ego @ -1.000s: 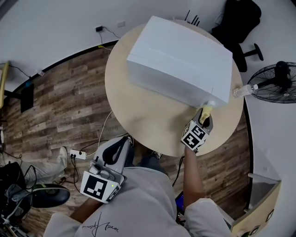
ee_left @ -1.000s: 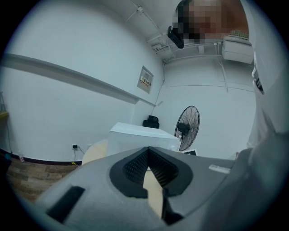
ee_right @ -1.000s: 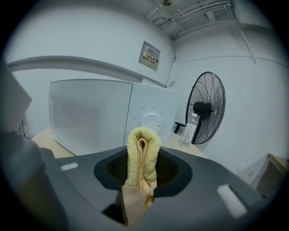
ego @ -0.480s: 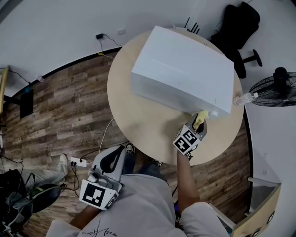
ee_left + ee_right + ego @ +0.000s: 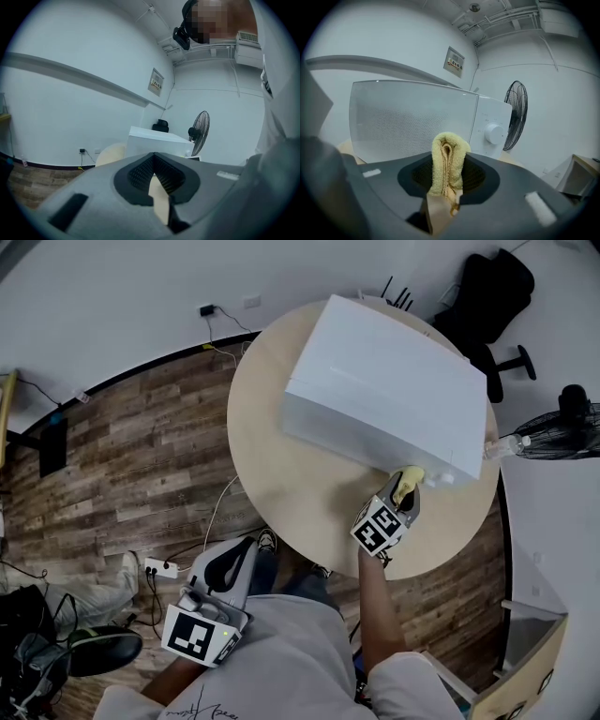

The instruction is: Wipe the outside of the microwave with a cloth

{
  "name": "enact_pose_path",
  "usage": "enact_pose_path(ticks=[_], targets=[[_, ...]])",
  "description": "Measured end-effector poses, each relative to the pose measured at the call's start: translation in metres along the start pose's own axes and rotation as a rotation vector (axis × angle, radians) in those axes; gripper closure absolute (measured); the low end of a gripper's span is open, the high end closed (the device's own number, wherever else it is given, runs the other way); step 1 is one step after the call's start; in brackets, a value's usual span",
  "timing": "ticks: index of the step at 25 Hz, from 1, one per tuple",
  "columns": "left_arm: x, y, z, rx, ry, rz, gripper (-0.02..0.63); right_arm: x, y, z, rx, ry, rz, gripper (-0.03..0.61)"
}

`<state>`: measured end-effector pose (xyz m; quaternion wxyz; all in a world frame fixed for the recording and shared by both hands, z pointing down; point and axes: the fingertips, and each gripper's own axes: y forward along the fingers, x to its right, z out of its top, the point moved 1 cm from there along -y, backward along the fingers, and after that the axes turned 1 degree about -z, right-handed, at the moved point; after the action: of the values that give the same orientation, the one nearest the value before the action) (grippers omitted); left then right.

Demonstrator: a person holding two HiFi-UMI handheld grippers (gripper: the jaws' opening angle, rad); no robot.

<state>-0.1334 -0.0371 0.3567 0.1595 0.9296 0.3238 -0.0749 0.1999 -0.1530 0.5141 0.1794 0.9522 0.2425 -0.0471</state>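
Note:
A white microwave (image 5: pixel 389 390) stands on the round wooden table (image 5: pixel 281 465). In the right gripper view its mesh door (image 5: pixel 408 122) and control knob (image 5: pixel 493 133) face me close up. My right gripper (image 5: pixel 405 486) is shut on a folded yellow cloth (image 5: pixel 448 159), whose tip sits just short of the microwave's front lower right corner, by the knob. Whether the cloth touches the front I cannot tell. My left gripper (image 5: pixel 228 563) hangs low at my left side, off the table, its jaws together with nothing between them; far ahead of it stands the microwave (image 5: pixel 157 140).
A clear plastic bottle (image 5: pixel 506 443) lies at the table's right edge beside the microwave. A standing fan (image 5: pixel 567 423) and a black office chair (image 5: pixel 492 296) are beyond the table at right. Cables and a power strip (image 5: pixel 159 567) lie on the wooden floor at left.
The right gripper with the cloth has slid left and down along the microwave's front lower corner, then held there. The head view has shifted slightly. The left gripper stays low.

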Motion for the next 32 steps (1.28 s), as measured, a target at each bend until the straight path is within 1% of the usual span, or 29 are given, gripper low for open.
enact_pose_path(ticks=[5,10,16,20,26,32], targets=[[-0.013,-0.003,0.002,0.000,-0.002,-0.003,0.614,-0.020,-0.004,0.002,-0.006,0.017,0.011,0.448],[-0.034,-0.006,0.007,0.012,-0.020,0.019,0.614,-0.042,-0.006,0.004,-0.010,0.024,0.030,0.448],[-0.055,-0.013,0.006,-0.002,0.002,0.026,0.614,-0.080,-0.014,0.007,-0.002,0.002,0.085,0.448],[-0.067,-0.017,0.004,-0.008,-0.009,0.043,0.614,-0.105,-0.018,0.008,-0.003,-0.002,0.117,0.448],[-0.081,-0.019,0.002,-0.020,-0.003,0.060,0.614,-0.139,-0.019,0.007,-0.011,0.001,0.155,0.448],[-0.090,-0.021,-0.005,-0.033,-0.032,0.098,0.614,-0.166,-0.022,0.006,-0.016,0.015,0.187,0.446]])
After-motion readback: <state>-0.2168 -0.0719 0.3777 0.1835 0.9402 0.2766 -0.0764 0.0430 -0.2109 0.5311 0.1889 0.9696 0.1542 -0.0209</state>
